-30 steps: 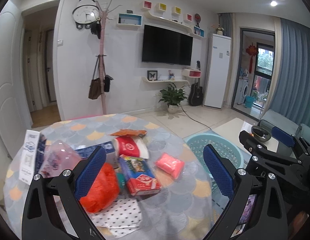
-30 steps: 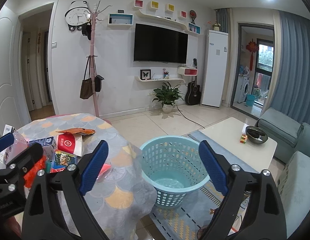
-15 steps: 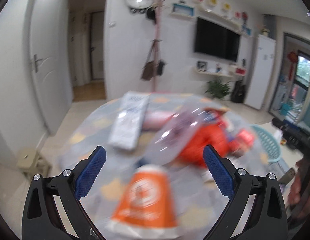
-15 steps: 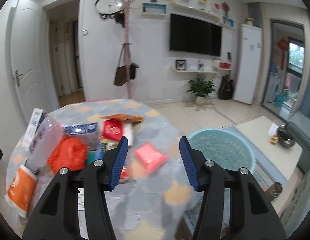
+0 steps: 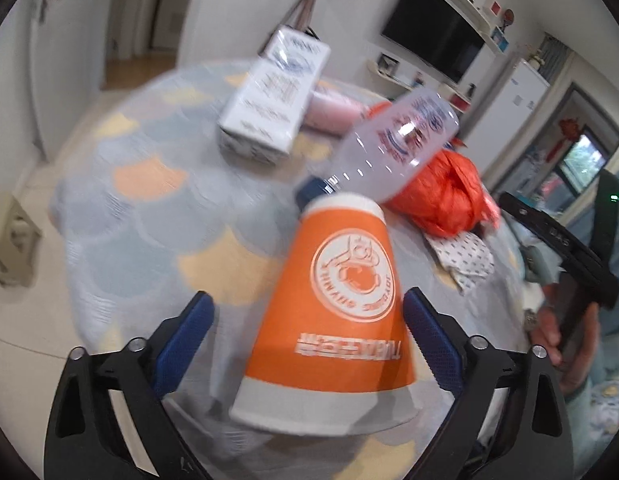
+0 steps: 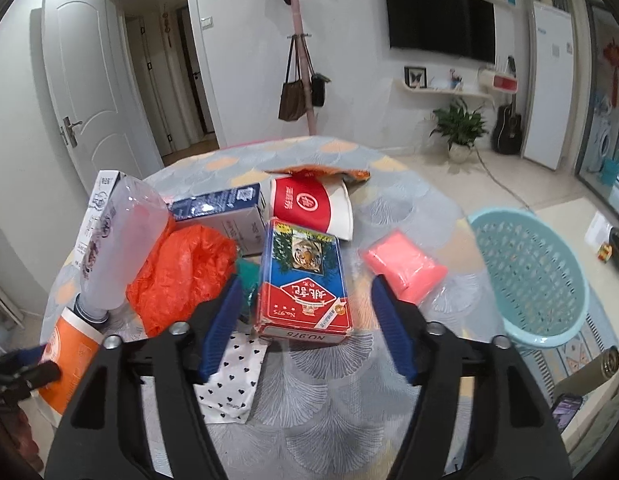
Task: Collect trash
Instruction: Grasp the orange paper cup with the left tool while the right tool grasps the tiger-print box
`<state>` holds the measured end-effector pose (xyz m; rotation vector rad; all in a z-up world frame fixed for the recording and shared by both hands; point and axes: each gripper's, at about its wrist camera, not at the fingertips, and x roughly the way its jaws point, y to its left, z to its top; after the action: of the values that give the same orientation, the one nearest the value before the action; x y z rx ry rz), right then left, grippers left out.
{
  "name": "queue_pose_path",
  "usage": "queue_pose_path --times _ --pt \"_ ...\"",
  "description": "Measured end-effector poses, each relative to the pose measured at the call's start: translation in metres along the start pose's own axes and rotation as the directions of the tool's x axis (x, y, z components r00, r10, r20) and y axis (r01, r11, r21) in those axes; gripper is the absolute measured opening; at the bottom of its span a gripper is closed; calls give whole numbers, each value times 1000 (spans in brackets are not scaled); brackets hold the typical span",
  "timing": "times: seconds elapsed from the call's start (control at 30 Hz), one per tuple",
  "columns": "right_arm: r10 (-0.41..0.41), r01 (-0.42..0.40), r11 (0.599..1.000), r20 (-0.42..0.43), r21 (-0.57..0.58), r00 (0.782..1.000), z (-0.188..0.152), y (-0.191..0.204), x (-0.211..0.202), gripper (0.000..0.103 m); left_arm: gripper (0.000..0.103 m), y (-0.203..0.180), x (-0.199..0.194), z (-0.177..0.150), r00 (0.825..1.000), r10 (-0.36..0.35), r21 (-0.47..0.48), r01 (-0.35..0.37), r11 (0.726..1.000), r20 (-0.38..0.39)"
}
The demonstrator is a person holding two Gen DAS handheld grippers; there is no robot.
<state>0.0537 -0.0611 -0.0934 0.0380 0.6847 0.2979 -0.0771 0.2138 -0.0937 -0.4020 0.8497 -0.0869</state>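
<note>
An orange paper cup (image 5: 337, 304) lies on its side on the round table (image 5: 157, 200). My left gripper (image 5: 307, 332) is open around the cup, with a clear gap at the left pad and the right pad close to the cup's side. Behind the cup lie a clear plastic bottle (image 5: 393, 148), a white carton (image 5: 273, 96) and an orange plastic bag (image 5: 449, 196). My right gripper (image 6: 305, 320) hovers over a red and blue card box (image 6: 303, 280). Its jaws are opening, and the box's near end sits between the pads untouched. A pink block (image 6: 405, 264) lies just to the right.
A teal basket (image 6: 529, 276) stands on the floor right of the table. A red and white cup (image 6: 309, 208), a blue carton (image 6: 225, 212) and heart-patterned paper (image 6: 229, 376) also lie on the table. A hand (image 5: 557, 332) holds the right gripper near the table edge.
My left gripper swung left and down onto the orange cup, which now fills the space between its fingers. My right gripper swung from the basket to the table, narrowed, then widened again.
</note>
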Motion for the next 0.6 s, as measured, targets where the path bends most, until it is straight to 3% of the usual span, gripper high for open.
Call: queue_pose_path --times 0.2,0.47,0.53,0.57,0.6 --pt "47 -43 998 -103 46 994 3 -14 30 69 81 -16 11 -6 999 48 77 -47 996 -19" --pt "95 -77 992 -192 101 977 6 -23 58 70 78 -46 21 -15 992 119 173 -111 979 -36" --pt "88 -71 993 -190 96 978 6 -23 58 66 76 -49 19 -15 992 121 171 -116 979 -24" --pt "86 -69 993 -192 95 978 5 -23 58 57 74 -50 16 -15 993 118 169 -114 979 -17" --pt "87 -70 993 -190 94 978 5 -24 57 57 74 -50 15 -16 993 118 169 -115 979 -7"
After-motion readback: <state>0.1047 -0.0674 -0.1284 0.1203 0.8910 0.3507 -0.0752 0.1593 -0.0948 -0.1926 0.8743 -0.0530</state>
